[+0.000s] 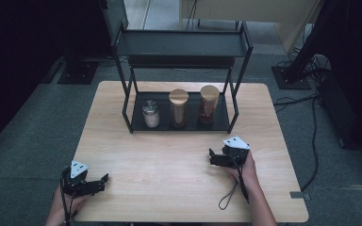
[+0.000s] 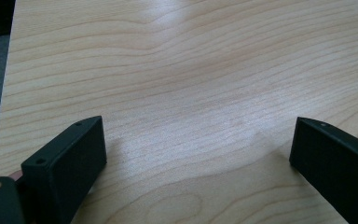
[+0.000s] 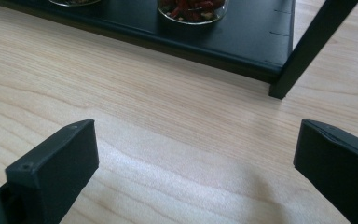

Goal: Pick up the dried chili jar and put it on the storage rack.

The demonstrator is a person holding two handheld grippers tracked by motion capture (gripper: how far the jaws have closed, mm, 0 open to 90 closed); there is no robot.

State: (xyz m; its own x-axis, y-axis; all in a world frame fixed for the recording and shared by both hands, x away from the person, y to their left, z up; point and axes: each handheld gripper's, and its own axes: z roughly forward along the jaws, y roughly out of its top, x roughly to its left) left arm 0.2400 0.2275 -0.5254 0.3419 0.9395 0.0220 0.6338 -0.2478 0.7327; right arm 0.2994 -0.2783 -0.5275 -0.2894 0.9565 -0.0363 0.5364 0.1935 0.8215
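Observation:
A black two-tier rack [image 1: 181, 47] stands at the back of the wooden table [image 1: 169, 160]. Its lower shelf [image 1: 221, 123] carries three jars: a small metal-lidded jar with white contents [image 1: 151, 114], a tall wooden-lidded jar [image 1: 178, 108] and a tall wooden-lidded jar with red contents [image 1: 209, 104]. My left gripper [image 1: 104, 180] rests near the front left edge, open [image 2: 198, 135] over bare wood. My right gripper [image 1: 211, 157] is open [image 3: 196, 140] in front of the rack, well short of the red jar's base [image 3: 193, 9].
The rack's front right leg [image 3: 307, 46] stands on the table ahead of my right gripper, beside the lower shelf's edge [image 3: 191, 44]. The right gripper's cable [image 1: 231, 190] loops on the table. Stands and cables sit on the grey floor [image 1: 306, 75] around the table.

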